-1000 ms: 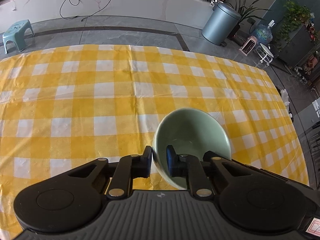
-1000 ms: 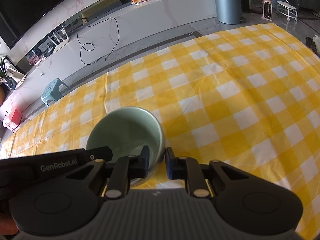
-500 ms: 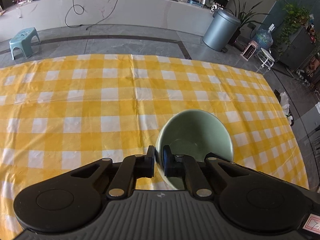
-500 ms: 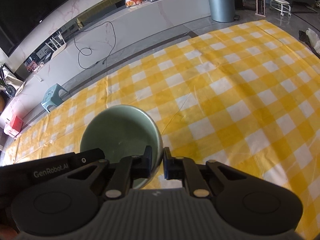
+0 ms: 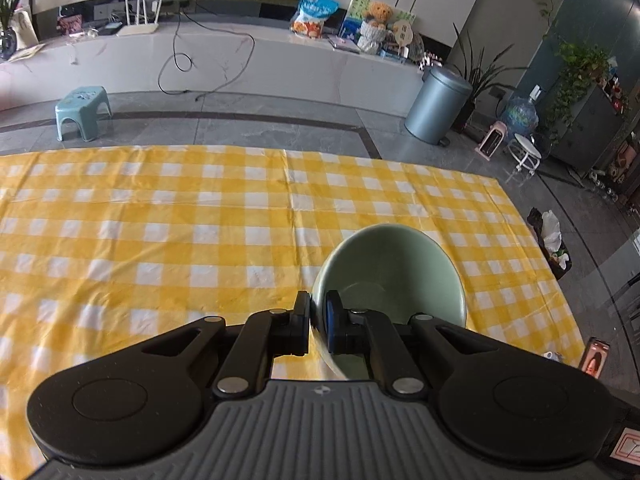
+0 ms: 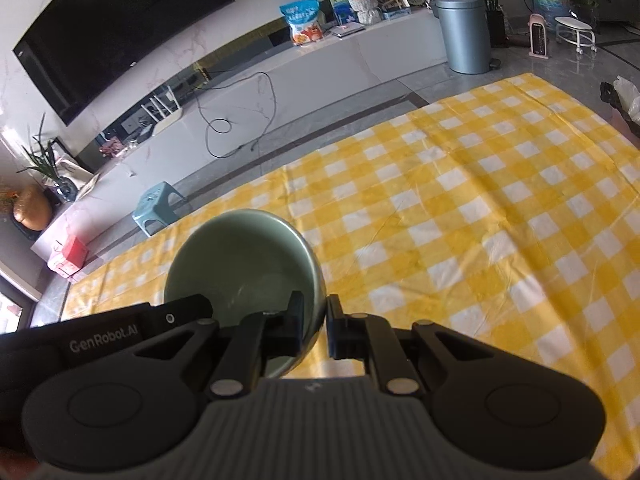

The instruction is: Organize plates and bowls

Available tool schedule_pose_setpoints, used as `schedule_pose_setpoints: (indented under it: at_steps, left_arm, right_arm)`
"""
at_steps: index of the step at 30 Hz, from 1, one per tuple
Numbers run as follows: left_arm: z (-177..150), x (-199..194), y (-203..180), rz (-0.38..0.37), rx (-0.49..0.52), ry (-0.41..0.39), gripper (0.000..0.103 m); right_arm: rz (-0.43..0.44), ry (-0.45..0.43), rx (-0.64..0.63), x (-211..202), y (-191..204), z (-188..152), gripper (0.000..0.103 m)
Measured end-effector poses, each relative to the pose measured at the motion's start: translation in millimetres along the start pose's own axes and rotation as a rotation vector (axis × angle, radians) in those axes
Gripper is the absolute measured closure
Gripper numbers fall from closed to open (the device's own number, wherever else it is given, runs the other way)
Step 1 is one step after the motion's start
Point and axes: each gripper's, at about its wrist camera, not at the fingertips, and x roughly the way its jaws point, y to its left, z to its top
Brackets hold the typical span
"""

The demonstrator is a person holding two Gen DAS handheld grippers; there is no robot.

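Note:
A pale green bowl is held over the yellow checked tablecloth. My left gripper is shut on its left rim, one finger inside and one outside. The same bowl shows in the right wrist view, where my right gripper is shut on its right rim. The left gripper's black body shows at the bowl's left side. The bowl is lifted above the cloth. No plates are in view.
The cloth's far edge meets a grey tiled floor. Beyond stand a blue stool, a grey bin, a white counter with cables, and plants. A TV hangs on the wall.
Both grippers have risen with the bowl and tilted up, so more of the room and less of the cloth shows. Both grips on the rim have held.

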Motion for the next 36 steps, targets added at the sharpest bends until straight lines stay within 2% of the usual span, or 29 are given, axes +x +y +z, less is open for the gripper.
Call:
schedule_pose_setpoints:
  at_steps: [7, 14, 26, 36]
  left_arm:
    - [-30, -44, 2, 0.015, -0.027, -0.059, 0.095]
    - [-66, -66, 13, 0.004, -0.092, -0.049, 0.095]
    - [-109, -50, 24, -0.002, -0.144, 0.040, 0.095]
    - [-117, -39, 19, 0.017, -0.092, 0.082, 0.094]
  right_arm:
    - [0.046, -0.028, -0.026, -47, 13, -31, 0.094]
    - [0.073, 0.001, -0.046, -72, 11, -63, 0.094]
    - [0.048, 0.091, -0.046, -68, -2, -94, 0.095]
    - [0.011, 0.116, -0.073, -55, -5, -99, 0.095]
